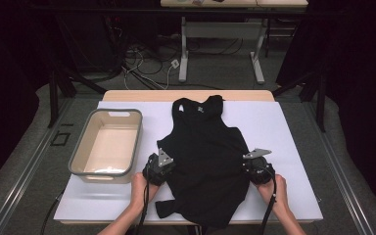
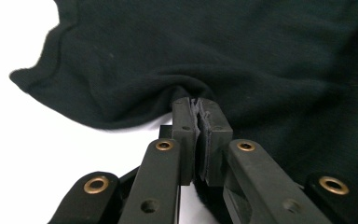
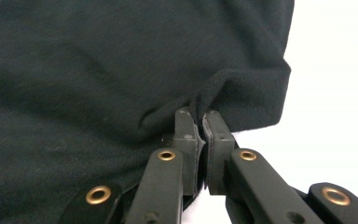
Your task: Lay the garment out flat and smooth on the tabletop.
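While the jaws of both tools are being pressed tight together, a fold of black fabric is being pinched in each pair. In the left gripper view, the left gripper [image 2: 196, 106] is being closed on the edge of the black tank top [image 2: 223, 51], with cloth bunched just beyond the pads. In the right gripper view, the right gripper [image 3: 200, 116] is being closed on the opposite side edge in the same way.

In the high view, the tank top [image 1: 203, 156] is being held at mid-body on both sides, left gripper [image 1: 157, 166] at its left edge, right gripper [image 1: 257, 165] at its right. The garment is lying flat on the white table cover [image 1: 293, 127], neck far, hem near and hanging slightly over the near edge. A beige bin [image 1: 106, 144] is sitting to the left, close by the left gripper, apparently empty.

Judged step: both side grips are being secured, likely for a fold or a lift. The next move is calling for both hands being raised together, evenly, so the cloth is not being dragged or slipped out.
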{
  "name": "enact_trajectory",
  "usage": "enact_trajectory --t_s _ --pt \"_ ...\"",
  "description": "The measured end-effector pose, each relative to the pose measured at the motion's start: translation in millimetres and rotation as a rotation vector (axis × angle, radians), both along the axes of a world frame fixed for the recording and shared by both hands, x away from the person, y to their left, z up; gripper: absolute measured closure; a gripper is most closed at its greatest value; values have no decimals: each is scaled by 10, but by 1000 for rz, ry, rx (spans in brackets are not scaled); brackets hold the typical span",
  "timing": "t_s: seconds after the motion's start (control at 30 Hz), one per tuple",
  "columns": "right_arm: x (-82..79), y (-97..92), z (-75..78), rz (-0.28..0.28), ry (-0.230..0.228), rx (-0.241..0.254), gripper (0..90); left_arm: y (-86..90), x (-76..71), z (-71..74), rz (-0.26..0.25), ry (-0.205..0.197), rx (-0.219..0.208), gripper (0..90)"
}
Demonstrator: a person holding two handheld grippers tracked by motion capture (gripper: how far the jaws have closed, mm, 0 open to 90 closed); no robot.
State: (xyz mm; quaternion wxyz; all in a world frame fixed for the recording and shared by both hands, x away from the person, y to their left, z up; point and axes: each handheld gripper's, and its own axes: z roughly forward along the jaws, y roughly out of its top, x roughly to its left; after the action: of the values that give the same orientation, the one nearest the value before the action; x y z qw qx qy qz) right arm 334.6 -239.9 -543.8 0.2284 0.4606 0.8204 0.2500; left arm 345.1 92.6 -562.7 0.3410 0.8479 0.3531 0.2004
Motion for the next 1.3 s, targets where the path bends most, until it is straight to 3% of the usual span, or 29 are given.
enact_trajectory --t_s 0.1,0.17,0.27,0.33,0.4,0.53,0.73,0.87,1.0,1.1,1.3 --pt "111 9 -6 -24 -9 9 864 -26 70 -19 22 -31 20 865" --pt "158 15 -34 -9 -21 27 855 -37 118 -32 37 -48 21 858" --pt "131 -26 -23 -1 -16 40 729 -40 119 -27 52 -54 29 826" --pt "103 -68 9 7 -5 73 635 -20 106 -5 50 -37 15 757" --pt "53 -111 59 10 -15 105 534 -20 74 21 58 -31 9 630" --pt "-144 -195 139 4 -17 176 466 -15 -26 71 51 -17 3 483" --pt "-375 -267 129 5 4 168 468 85 -225 151 38 -11 -7 401" --pt "-462 -305 98 -16 12 153 533 132 -354 184 12 8 -14 385" --pt "-470 -343 43 -45 23 128 602 151 -469 144 -4 40 1 387" --pt "-433 -331 -1 -34 35 90 606 182 -513 96 -11 74 18 395" --pt "-405 -203 -2 -14 50 147 540 169 -469 58 -23 85 11 392"
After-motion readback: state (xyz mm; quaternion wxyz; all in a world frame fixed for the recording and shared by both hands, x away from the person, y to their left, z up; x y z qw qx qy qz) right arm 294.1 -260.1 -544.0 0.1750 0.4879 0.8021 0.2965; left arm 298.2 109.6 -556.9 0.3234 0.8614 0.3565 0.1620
